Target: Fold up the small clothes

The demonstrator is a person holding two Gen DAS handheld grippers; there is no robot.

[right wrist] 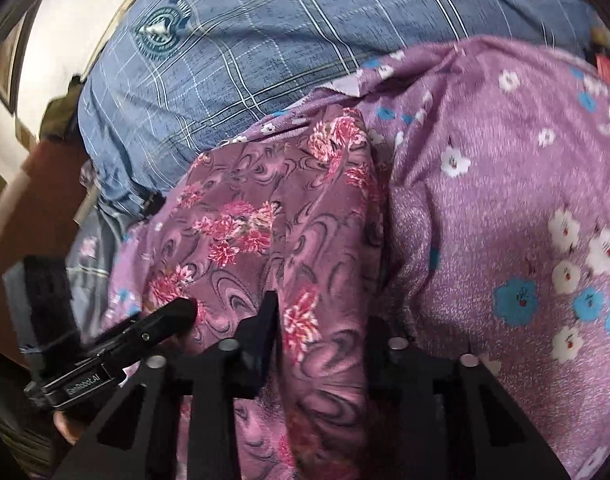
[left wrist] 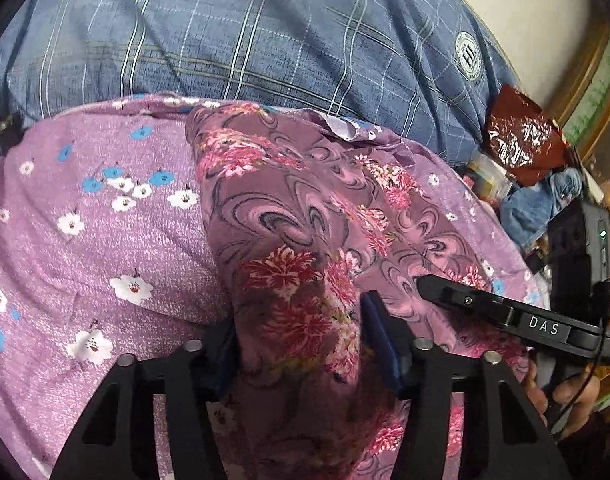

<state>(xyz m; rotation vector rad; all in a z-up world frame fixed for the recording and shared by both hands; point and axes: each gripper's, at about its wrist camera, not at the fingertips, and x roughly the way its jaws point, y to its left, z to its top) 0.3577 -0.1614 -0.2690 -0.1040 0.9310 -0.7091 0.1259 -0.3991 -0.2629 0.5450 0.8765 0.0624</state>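
A mauve garment [left wrist: 289, 216] printed with red and pink flowers and grey swirls lies bunched in a raised ridge on the bed. In the left wrist view my left gripper [left wrist: 301, 348] is shut on the near end of that ridge, and the cloth fills the gap between its pads. A finger [left wrist: 445, 294] of my right gripper rests on the same garment just to the right. In the right wrist view my right gripper [right wrist: 325, 328] is shut on a fold of the garment [right wrist: 273, 208]. A finger [right wrist: 169, 316] of the left gripper lies close on its left.
Under the garment spreads a lilac sheet [left wrist: 97, 208] with white and blue flowers. Behind it lies blue plaid fabric [left wrist: 265, 32] with a round emblem [left wrist: 469, 56]. At the right edge sit a shiny red packet [left wrist: 521, 136], blue cloth [left wrist: 537, 204] and clutter. A hand [left wrist: 565, 394] holds the right gripper's handle.
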